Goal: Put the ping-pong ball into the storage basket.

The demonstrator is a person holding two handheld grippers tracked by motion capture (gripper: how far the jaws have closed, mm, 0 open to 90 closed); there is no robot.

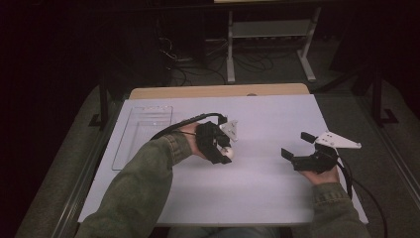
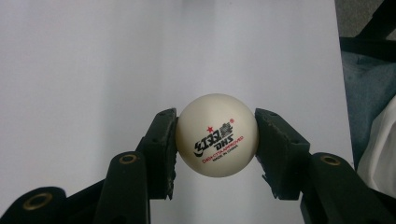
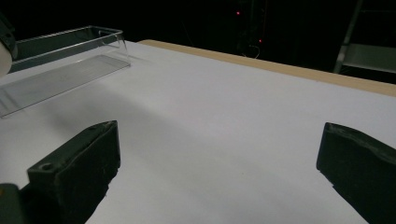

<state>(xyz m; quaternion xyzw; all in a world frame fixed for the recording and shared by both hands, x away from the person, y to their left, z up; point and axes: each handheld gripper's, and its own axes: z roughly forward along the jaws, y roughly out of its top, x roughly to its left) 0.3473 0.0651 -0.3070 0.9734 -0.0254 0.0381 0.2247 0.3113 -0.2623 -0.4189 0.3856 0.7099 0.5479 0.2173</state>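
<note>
Left gripper clamps white ping-pong ball between its fingers, held over white tabletop. Right gripper idle, fingers spread wide, nothing held. Pickup done; likely left: carry ball to clear tray at far left, release.

White ball, left gripper view: printing on the face toward the camera, running slightly uphill to the right.
- Small red star above the logo.
- Black logo: stylised characters, with "DHS" below in bold black letters.
- Small red registered-mark symbol at the logo's upper right.
- Red line beneath, very small; ends in "APPROVED", the start is not surely legible.
- Black line under that: "MADE IN CHINA".

High view, right gripper view: no legible text.
</note>
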